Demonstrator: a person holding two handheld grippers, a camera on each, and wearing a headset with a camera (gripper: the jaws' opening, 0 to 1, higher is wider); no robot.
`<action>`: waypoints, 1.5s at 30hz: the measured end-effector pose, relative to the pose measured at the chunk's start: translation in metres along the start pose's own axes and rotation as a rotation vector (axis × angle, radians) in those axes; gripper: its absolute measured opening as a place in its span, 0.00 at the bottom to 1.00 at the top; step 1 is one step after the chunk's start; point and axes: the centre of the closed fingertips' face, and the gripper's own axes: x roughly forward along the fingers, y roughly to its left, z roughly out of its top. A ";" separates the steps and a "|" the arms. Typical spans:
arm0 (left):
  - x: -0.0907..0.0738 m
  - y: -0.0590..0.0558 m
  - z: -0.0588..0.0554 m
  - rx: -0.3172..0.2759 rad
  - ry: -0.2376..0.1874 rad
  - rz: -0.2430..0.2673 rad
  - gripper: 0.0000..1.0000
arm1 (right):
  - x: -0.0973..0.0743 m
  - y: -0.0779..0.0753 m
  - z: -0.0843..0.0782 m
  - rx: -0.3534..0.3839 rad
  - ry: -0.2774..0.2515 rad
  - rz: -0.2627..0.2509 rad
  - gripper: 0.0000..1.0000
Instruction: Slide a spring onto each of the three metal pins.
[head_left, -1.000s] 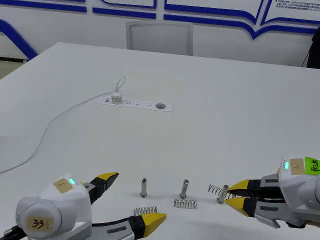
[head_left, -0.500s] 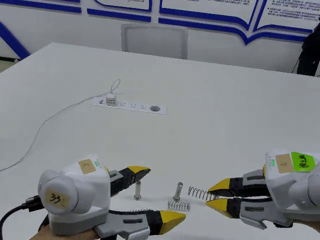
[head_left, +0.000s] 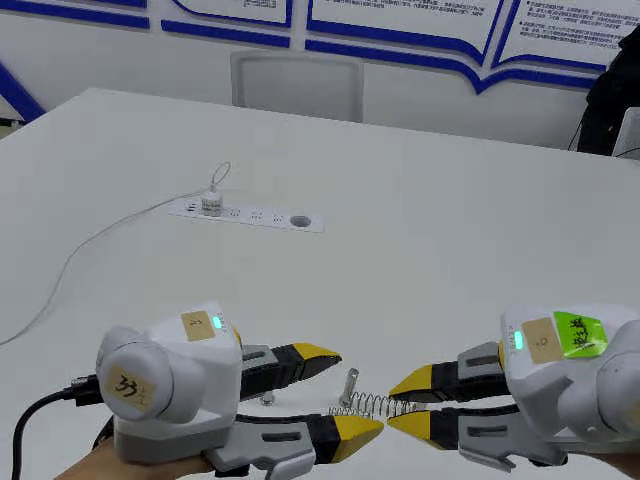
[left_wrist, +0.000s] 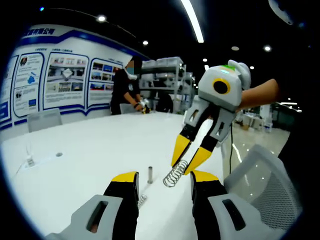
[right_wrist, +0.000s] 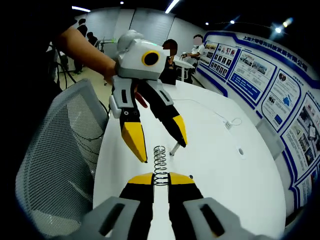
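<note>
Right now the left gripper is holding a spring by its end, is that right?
Not quite. It is the right gripper that is holding the spring by its end, as the right gripper view shows. The left gripper is open.

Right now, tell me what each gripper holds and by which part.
The right gripper pinches a spring by one end, the rest sticking out free. The left gripper is open, holding nothing.

Silver spring (head_left: 368, 404) in right tongs (head_left: 393, 404); pin (head_left: 349, 386) upright

Left claw (head_left: 353, 391) spread wide; right claw (head_left: 396, 404) pinching spring (head_left: 366, 404), tips facing.
</note>
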 end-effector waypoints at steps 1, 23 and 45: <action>0.000 -0.002 -0.002 0.003 0.013 -0.013 0.40 | 0.000 0.001 0.001 -0.004 -0.001 0.004 0.10; -0.001 -0.022 -0.005 0.101 0.072 -0.126 0.15 | -0.002 0.008 0.010 -0.054 -0.011 0.042 0.10; -0.005 -0.027 -0.003 0.295 0.063 -0.169 0.09 | -0.002 0.012 0.013 -0.107 -0.027 0.084 0.12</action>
